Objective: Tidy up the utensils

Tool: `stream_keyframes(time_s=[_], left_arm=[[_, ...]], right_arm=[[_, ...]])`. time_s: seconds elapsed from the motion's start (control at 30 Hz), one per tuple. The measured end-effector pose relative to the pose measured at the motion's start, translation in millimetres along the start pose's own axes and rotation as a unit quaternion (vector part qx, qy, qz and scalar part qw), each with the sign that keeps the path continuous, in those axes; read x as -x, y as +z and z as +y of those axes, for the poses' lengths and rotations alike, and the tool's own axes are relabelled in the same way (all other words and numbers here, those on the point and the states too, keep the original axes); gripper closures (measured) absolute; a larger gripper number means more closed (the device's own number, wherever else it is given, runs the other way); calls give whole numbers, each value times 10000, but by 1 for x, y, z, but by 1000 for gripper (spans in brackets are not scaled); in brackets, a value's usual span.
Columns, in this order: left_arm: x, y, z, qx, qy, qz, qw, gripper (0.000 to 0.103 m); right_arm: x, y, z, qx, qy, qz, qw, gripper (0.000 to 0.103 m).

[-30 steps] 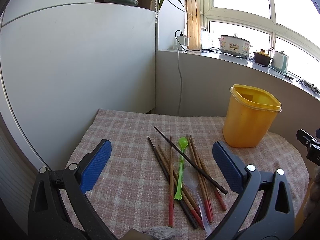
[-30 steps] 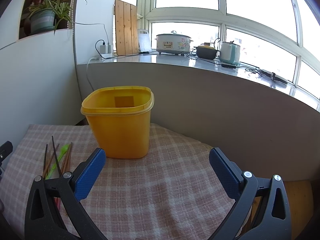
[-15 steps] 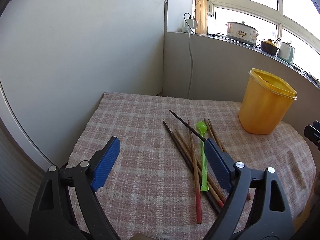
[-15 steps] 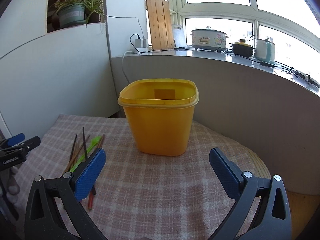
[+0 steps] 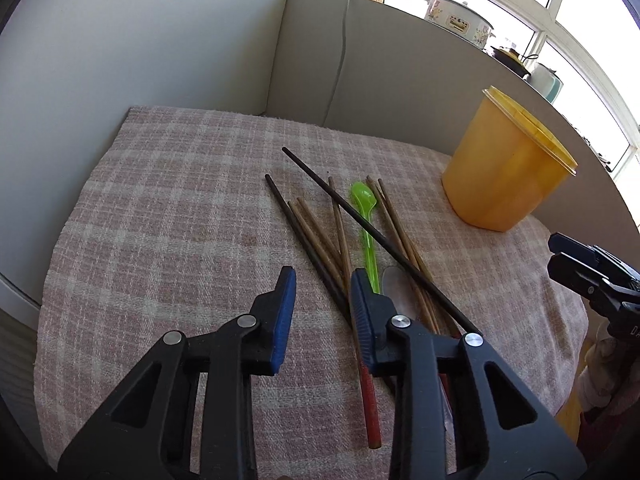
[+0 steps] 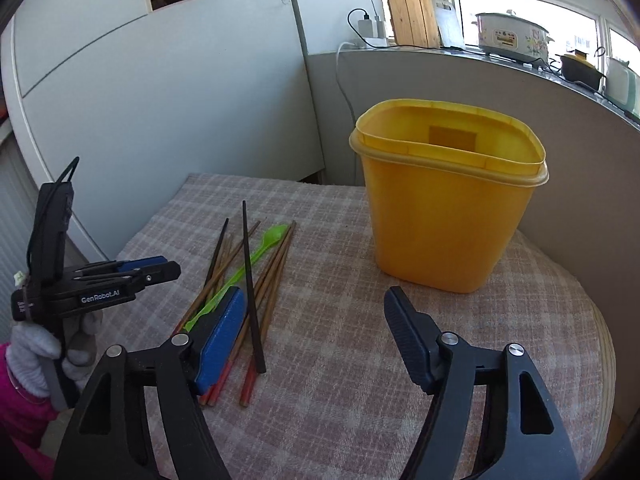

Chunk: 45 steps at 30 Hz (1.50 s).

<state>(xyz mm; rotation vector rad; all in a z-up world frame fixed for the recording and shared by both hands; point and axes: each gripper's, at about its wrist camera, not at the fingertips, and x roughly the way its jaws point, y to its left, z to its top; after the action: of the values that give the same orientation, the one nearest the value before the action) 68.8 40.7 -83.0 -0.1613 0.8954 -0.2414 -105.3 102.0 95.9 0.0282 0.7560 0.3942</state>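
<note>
Grippers closing empty: left gripper [image 5: 322,280] and right gripper [image 6: 314,312] are nearing scattered wooden chopsticks [image 5: 340,224]; single one best, then yellow plastic tub [image 6: 448,216].

Yellow tub [image 6: 440,216], green spoon [image 5: 366,216], pink-and-white checked cloth [image 5: 180,208], perhaps red-tipped chopsticks [image 5: 370,408].

From my remote station I see a small table draped in a pink-and-cream checked woven cloth [image 5: 168,232], set against pale walls. Directly on the cloth lies a loose fan of brown wooden chopsticks with red-painted ends [image 6: 276,276], two thin dark chopsticks [image 5: 360,220] among them, one laid across the bundle. A bright green plastic spoon [image 5: 366,216] rests within the bundle, and a clear plastic spoon [image 5: 394,282] just beside it. A tall yellow plastic container [image 6: 444,216], open-topped, stands upright, apart from the pile.
</note>
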Motion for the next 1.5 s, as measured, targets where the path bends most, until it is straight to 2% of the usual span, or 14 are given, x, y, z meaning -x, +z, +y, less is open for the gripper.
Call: stream_keyframes(time_s=[0.07, 0.13, 0.3, 0.5, 0.6, 0.77, 1.07, 1.3, 1.4, 1.5], left_arm=[[-5, 2, -3, -71, -58, 129, 9999, 82], [-12, 5, -6, -121, -183, 305, 9993, 83], [-27, 11, -15, -454, -128, 608, 9970, 83], [-48, 19, -17, -671, 94, 900, 9936, 83], [-51, 24, -14, -658, 140, 954, 9932, 83], [-56, 32, -5, -590, 188, 1013, 9929, 96], [-36, 28, 22, -311, 52, 981, 9947, 98], [-20, 26, 43, -209, -51, 946, 9953, 98], [-13, 21, 44, -175, -53, 925, 9955, 98], [2, 17, 55, -118, -54, 914, 9957, 98]], right_arm=[[-5, 0, 2, 40, 147, 138, 9998, 47], [-9, 1, 4, 109, 244, 255, 9993, 55], [-22, 9, 13, 322, 584, 579, 9961, 67], [-45, 21, 29, 722, 720, 916, 9906, 75], [-54, 25, 32, 794, 768, 1038, 9884, 76], [-70, 31, 42, 899, 813, 1234, 9849, 79], [-112, 44, 52, 858, 901, 1653, 9784, 83], [-151, 56, 70, 1073, 764, 1955, 9718, 84], [-163, 59, 79, 1222, 667, 2046, 9689, 90], [-169, 60, 81, 1265, 576, 2147, 9667, 91]])
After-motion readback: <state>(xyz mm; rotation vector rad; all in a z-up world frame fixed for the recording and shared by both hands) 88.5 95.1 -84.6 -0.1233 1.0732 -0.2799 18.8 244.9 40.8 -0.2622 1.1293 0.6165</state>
